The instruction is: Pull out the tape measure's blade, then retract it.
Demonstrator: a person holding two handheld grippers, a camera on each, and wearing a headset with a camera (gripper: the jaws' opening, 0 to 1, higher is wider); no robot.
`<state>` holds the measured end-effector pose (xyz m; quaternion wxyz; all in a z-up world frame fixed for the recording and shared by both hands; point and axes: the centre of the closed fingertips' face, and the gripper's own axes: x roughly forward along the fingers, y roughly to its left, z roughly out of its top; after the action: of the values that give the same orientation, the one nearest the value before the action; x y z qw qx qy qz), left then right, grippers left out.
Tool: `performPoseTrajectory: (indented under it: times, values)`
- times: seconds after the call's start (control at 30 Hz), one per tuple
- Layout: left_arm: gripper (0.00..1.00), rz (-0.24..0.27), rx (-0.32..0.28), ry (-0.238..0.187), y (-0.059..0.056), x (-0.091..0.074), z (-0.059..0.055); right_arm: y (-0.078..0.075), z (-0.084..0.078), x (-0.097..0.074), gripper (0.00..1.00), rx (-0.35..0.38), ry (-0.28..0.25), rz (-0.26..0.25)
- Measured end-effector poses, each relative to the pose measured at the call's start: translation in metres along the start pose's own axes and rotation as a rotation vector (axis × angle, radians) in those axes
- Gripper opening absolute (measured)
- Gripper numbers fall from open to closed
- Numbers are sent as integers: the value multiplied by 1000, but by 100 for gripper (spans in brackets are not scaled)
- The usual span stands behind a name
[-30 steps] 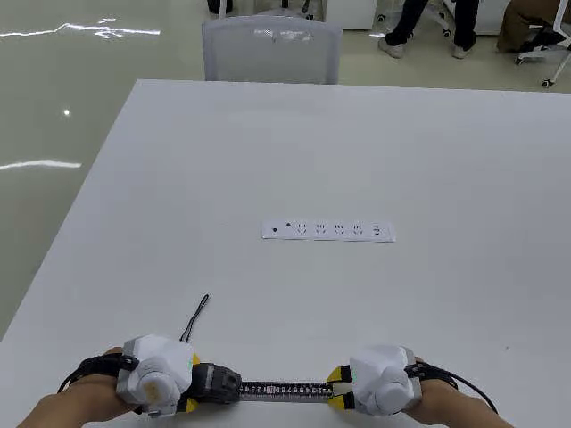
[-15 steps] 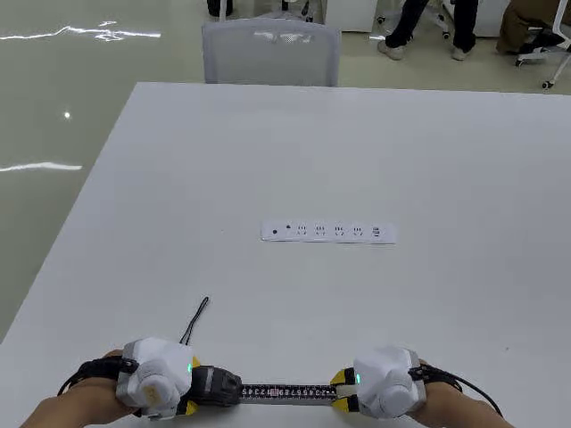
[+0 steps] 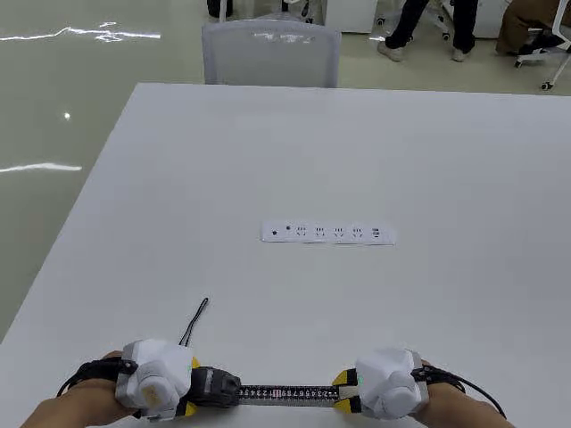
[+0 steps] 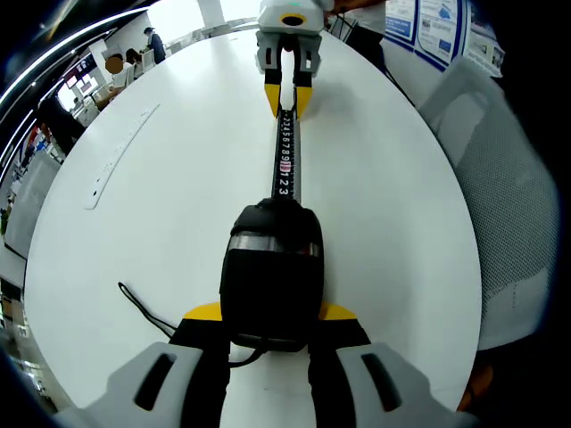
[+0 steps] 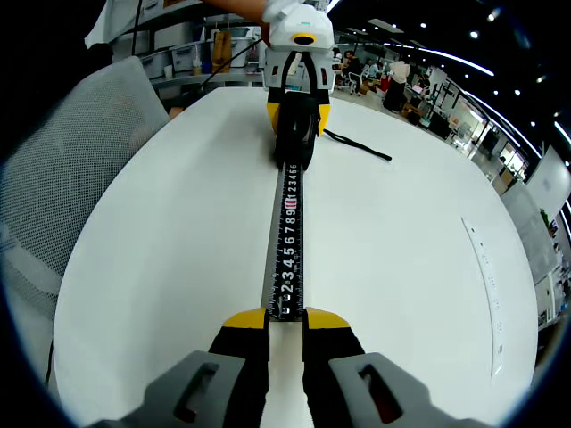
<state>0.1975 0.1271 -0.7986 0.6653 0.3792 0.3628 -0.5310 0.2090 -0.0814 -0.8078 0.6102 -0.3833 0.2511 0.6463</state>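
**Blade drawn between two grippers at the table's near edge**

My left gripper [image 4: 270,314] clamps the black case of the tape measure [image 4: 272,267] by its two sides, the yellow tips pressed against the casing. My right gripper [image 5: 286,319] faces it from the other end, its jaws brought together on the tip of the blade [image 5: 287,241]. The blade runs straight and flat between them, numbers up, low over the white table [image 3: 357,152]. In the head view the whole span sits at the near edge, just in front of my hands. A thin black wrist strap [image 3: 194,319] trails from the case across the table. A white power strip [image 3: 327,233] lies well apart toward the middle, and a grey chair [image 3: 270,52] stands at the far side.

I judge the pull to be partly made, with only a short length of blade out.

The risks lie in the two grips. The right jaws hold only the blade's very end, so a tug off the line could slip it free, and the spring would whip it back into the case. The case is smooth and rounded, so a harder pull could twist it in the left jaws. Letting the blade run back unchecked on the retract could jolt the case loose, and the strap could snag if dragged.
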Motion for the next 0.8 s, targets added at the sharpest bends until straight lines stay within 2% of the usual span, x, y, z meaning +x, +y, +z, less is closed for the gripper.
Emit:
performPoseTrajectory:
  times: [0.3, 0.8]
  values:
    - [28, -3, 3, 1, 1, 3, -3, 1, -1, -2, 12, 2, 0, 1]
    - [28, -1, 1, 4, -1, -2, 1, 0, -4, -5, 12, -5, 3, -2]
